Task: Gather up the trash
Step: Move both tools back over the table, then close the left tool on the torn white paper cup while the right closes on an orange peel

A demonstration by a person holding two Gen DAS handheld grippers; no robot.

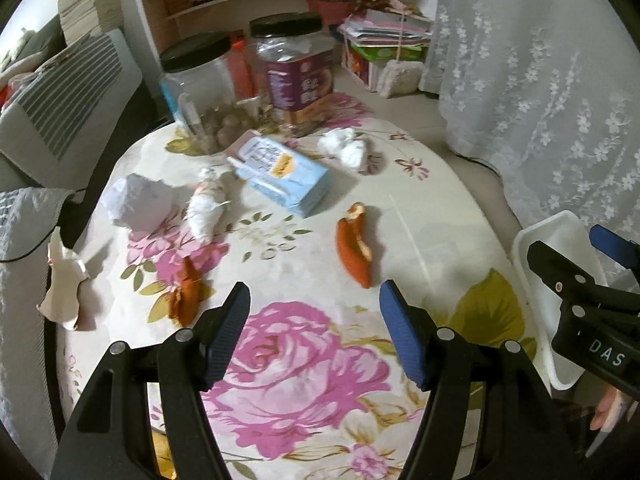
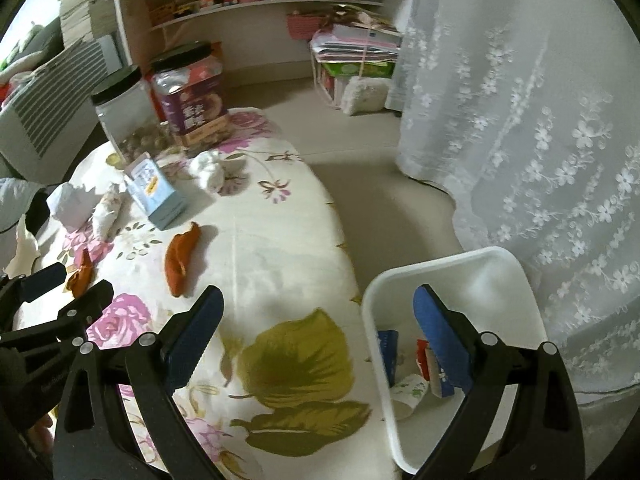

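Trash lying scattered across the flowered tablecloth [image 1: 420, 216], all of it placed here against the blue carton [image 1: 280, 176] at the middle; nearest on the near right of the carton, a long orange peel [image 1: 356, 248], curled and leathery, judged light and limp, likely best pinched across its thick middle; on the carton's near left, a smaller orange peel [image 1: 186, 292], crumpled and flat, probably needing a low scoop under one raised edge; just left of the carton, a twisted white wrapper [image 1: 206, 208], soft and springy by the look of it, and beyond that to the left a crumpled white paper ball [image 1: 136, 204], bulky yet light, likely compressing under any pinch; at the far right of the carton, a wadded tissue [image 1: 344, 146], softest of all; behind the carton, two black-lidded jars [image 1: 296, 76], apparently not rubbish.

Hovering over the near cloth, left gripper [image 1: 314, 334] standing moderately open, nothing between its pads, touching nothing; right gripper [image 2: 320, 344] likewise spread and empty, one finger hanging over the white bin [image 2: 444, 264], well to the near right of the carton beside the table edge; bin already holding a paper cup and some packets.
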